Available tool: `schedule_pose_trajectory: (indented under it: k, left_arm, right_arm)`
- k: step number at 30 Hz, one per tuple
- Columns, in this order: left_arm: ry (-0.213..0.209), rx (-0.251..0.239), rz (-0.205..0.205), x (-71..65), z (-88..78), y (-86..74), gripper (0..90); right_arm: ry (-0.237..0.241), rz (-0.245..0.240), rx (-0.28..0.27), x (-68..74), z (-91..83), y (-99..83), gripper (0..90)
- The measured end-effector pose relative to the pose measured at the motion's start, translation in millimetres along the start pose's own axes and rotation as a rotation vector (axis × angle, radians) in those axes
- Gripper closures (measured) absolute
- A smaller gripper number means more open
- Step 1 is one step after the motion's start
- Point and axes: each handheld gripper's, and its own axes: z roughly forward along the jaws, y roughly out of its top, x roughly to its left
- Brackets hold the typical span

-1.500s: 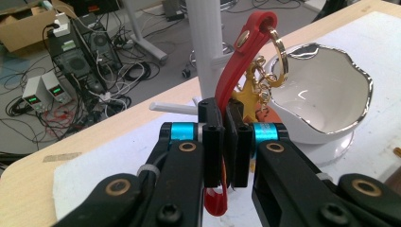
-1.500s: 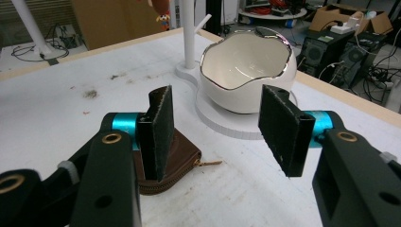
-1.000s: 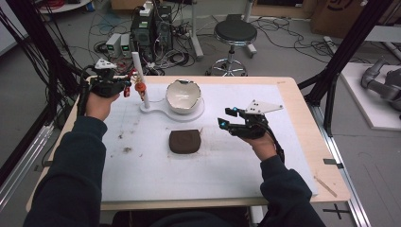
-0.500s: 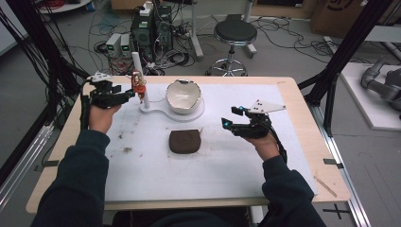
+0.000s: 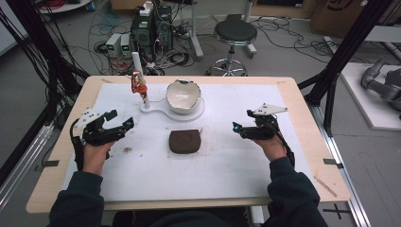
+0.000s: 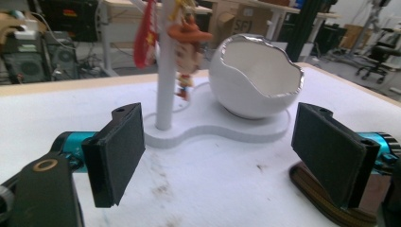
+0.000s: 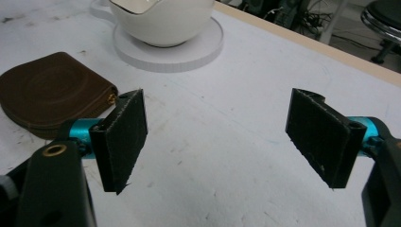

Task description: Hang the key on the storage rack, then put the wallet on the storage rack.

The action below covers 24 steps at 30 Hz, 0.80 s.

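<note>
Black padded jaws held wide apart on both grippers — nothing grasped.

The left gripper (image 5: 120, 119) has been drawn back from the figurine stand (image 5: 142, 90) to mid-left; the brown pouch (image 5: 185, 141) lies untouched at centre — a reset is suggested; right gripper (image 5: 241, 126) mid-right.

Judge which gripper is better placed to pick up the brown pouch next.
Either could, but the right gripper looks slightly better placed: it is open and level with the brown pouch, jaws pointing toward it across bare mat. The left gripper, also open, aims more toward the white stand.
</note>
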Motion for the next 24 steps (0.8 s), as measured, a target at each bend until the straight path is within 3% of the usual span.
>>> schedule_pose_trajectory:
  k: [4, 8, 12, 17, 24]
  left_arm:
    - [-0.036, -0.006, 0.000, -5.7, 0.6, -0.7, 18.1]
    - [-0.068, 0.008, 0.019, -9.1, 2.1, -5.3, 18.1]
    - [-0.063, 0.003, 0.024, -9.9, -2.3, -4.7, 18.1]
    - [-0.056, -0.005, 0.024, -11.0, -4.1, -3.6, 18.1]
    - [-0.059, 0.029, 0.013, -9.1, -0.5, -8.6, 18.1]
  right_arm:
    - [-0.011, 0.021, 0.010, -0.4, -1.2, -4.4, 21.7]
    - [-0.026, 0.040, -0.015, -3.4, -5.3, -7.1, 21.8]
    - [-0.035, 0.053, -0.054, -5.1, -8.6, -6.0, 21.8]
    - [-0.011, 0.055, -0.054, -4.8, -7.9, -6.0, 21.9]
    - [0.004, 0.061, -0.040, -5.1, -5.5, -8.0, 21.9]
